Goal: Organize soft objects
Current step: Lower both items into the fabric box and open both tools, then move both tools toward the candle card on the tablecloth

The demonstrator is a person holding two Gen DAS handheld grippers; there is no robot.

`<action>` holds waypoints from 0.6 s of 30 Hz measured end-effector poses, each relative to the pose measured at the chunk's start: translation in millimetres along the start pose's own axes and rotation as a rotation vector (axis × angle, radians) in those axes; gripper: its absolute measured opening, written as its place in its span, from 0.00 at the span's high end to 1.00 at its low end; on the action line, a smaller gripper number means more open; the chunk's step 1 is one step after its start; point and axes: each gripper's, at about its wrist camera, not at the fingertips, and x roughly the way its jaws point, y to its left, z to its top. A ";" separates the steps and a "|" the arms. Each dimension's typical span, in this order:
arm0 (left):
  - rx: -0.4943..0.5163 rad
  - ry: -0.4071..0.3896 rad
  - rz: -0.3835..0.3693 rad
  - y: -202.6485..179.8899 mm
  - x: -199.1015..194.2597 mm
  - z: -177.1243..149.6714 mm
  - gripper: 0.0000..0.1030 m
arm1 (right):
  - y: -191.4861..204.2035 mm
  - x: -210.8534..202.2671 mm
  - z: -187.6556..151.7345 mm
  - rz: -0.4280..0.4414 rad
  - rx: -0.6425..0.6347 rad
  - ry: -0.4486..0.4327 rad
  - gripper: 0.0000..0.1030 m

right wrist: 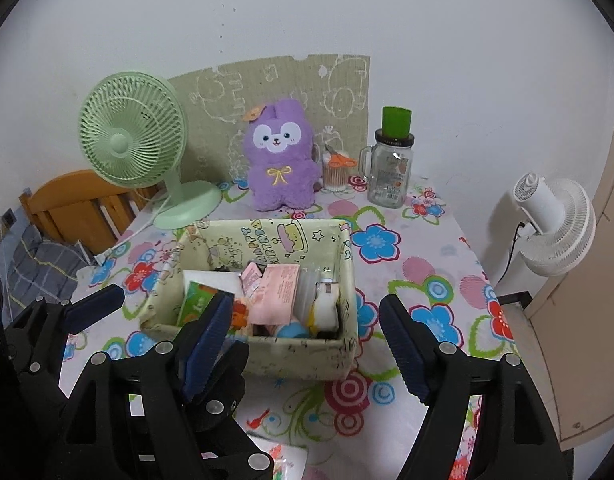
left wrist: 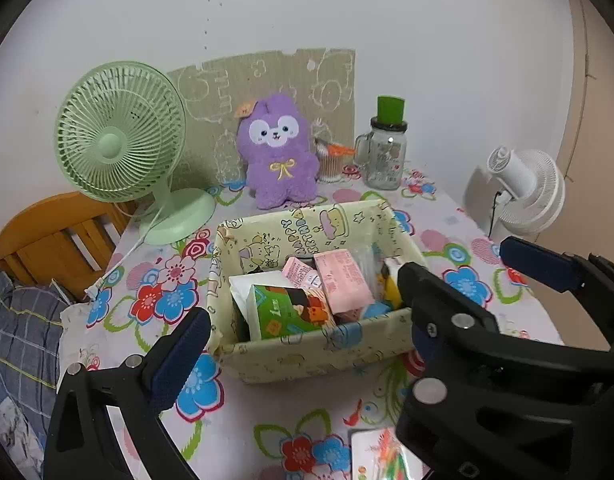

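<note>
Fabric storage box [left wrist: 307, 344] held packets, purple plush [left wrist: 278, 152] at twelve o'clock, left gripper [left wrist: 303, 312] and right gripper [right wrist: 307, 332] gaped empty, possibly tissues inside

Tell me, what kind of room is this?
Probably a bedroom or small room at home: a table with a flowery cloth holds a purple plush toy and a green desk fan, with plaid bedding beside it.
</note>
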 end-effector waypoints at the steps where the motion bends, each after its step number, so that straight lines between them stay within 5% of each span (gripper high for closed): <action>1: 0.000 -0.006 -0.007 -0.8 -5.4 -1.7 0.01 | 0.9 -4.7 -1.4 -0.003 0.001 -0.005 0.22; 18: 0.004 -0.062 0.008 -17.3 -78.4 -28.0 0.00 | 6.6 -86.3 -25.7 -0.036 -0.018 -0.079 0.15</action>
